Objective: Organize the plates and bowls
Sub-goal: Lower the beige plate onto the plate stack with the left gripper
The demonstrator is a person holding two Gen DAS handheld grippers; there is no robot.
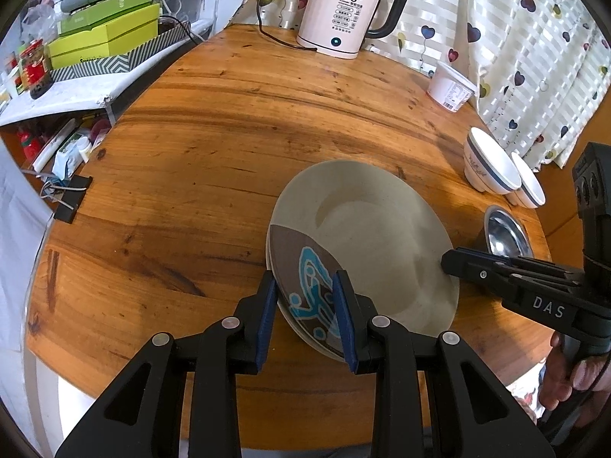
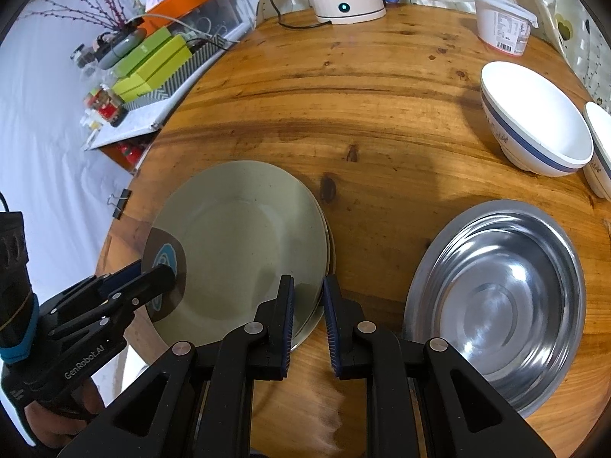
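Left claw (image 1: 305,305) pinching plate stack (image 1: 374,236) rim — right claw (image 2: 308,305) likewise; bare table (image 1: 214,122) beyond.

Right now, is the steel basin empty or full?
Empty: the steel basin shows only its bare shiny bottom, nothing inside.

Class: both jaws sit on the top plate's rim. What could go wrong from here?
The beige ceramic plate with a brown patch is pinched only at its rim by the left gripper and right gripper; uneven lifting could let it slip. Swinging it right could hit the round steel bowl.
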